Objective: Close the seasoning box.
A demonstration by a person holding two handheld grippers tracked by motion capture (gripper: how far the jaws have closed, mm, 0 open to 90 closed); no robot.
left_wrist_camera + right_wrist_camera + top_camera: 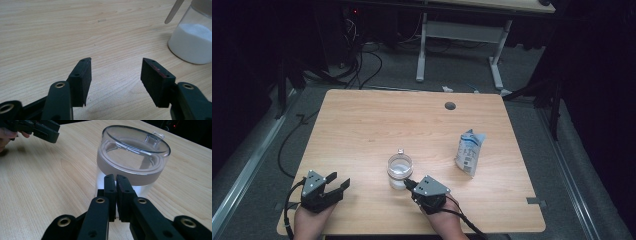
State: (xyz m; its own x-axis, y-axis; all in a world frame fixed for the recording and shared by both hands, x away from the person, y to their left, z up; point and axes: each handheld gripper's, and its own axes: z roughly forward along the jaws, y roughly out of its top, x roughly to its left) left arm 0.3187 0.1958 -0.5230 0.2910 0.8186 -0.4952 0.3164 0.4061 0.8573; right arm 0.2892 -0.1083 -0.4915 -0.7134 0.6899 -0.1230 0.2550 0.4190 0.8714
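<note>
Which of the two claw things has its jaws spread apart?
The left gripper, at the table's near left corner: its jaws stand wide apart with nothing between them. The right gripper, by the clear jar, has its jaws almost together.

We see our right gripper (116, 178), black jaws nearly together, thin gap, nothing between, tips just before clear jar (132, 160). Jar upright on wooden table (45, 185), clear lid (136, 141) with small handle, white powder inside. Our left gripper (37, 128) top left, hand (6, 136) behind it.
</note>
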